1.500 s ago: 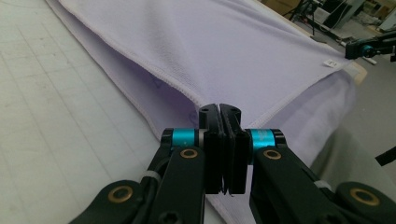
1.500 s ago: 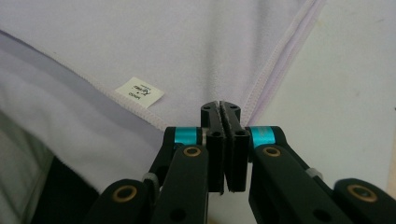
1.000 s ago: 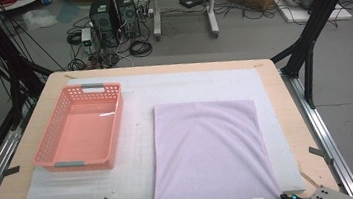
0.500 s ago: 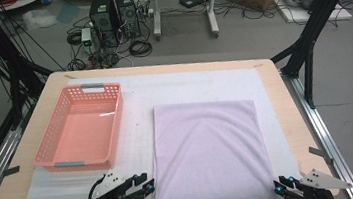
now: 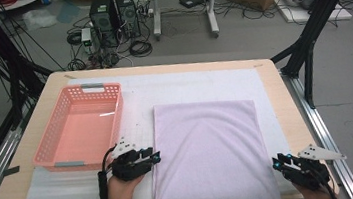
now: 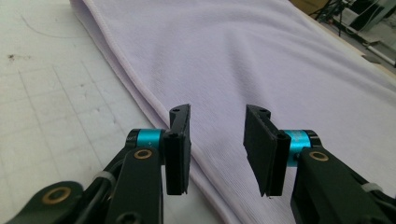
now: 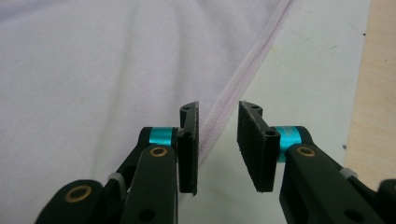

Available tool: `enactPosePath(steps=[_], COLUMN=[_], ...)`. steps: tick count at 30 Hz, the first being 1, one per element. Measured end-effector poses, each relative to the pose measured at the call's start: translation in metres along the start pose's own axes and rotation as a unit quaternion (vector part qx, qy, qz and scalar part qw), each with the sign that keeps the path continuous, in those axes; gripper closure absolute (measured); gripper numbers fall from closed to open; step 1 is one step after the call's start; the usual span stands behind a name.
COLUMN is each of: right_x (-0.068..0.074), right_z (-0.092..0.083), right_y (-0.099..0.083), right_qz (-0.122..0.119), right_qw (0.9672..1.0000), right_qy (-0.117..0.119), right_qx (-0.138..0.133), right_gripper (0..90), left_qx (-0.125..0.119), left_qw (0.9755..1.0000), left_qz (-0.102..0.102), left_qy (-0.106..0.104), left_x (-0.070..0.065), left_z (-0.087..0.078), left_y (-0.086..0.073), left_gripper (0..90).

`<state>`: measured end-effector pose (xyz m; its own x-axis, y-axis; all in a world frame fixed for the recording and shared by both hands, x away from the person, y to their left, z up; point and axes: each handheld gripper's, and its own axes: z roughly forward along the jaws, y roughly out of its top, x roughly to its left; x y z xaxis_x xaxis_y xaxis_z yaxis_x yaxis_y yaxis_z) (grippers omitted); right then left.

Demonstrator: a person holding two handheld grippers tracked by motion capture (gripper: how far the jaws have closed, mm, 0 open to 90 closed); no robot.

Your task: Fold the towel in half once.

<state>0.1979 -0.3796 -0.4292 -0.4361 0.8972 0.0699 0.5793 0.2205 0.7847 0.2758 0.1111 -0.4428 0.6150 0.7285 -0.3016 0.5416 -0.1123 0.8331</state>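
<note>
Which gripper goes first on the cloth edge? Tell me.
Right, probably. The right gripper has open fingers straddling the cloth hem, with nothing between them. The left gripper, also open, has its fingers over the cloth just inside its edge, so it likely needs a small shift.

High view overlooks table; tong cameras sit close over the cloth (image 5: 210,151).

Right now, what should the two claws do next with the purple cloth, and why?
Probably ease each claw forward and down onto its side edge of the purple cloth. The left claw and the right claw have just been opening and grip nothing yet.
</note>
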Motion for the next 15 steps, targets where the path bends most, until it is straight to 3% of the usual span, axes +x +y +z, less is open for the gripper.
enactPosePath(steps=[4,8,12,14,15], right_x=[-0.010,-0.014,-0.011,-0.009,-0.009], right_z=[0.007,0.011,0.010,0.009,0.009], right_y=[0.005,0.007,0.006,0.005,0.004], right_qz=[-0.003,-0.004,-0.008,-0.008,-0.006], right_qw=[1.0000,1.0000,0.9999,0.9999,1.0000], right_qy=[0.005,0.009,0.007,0.006,0.005], right_qx=[-0.002,0.000,0.004,0.005,0.005], right_gripper=[68.8,68.6,68.5,68.3,68.3], left_qx=[0.020,0.053,0.053,0.047,0.040], left_qw=[0.9995,0.9970,0.9937,0.9917,0.9915], left_qz=[0.011,0.024,0.045,0.048,0.040], left_qy=[0.024,0.051,0.088,0.110,0.117], left_x=[0.005,0.005,0.001,0.000,0.002], left_z=[0.016,0.028,0.031,0.029,0.027], left_y=[0.006,0.007,0.007,0.007,0.007], left_gripper=[62.4,66.4,84.6,86.6,86.7])
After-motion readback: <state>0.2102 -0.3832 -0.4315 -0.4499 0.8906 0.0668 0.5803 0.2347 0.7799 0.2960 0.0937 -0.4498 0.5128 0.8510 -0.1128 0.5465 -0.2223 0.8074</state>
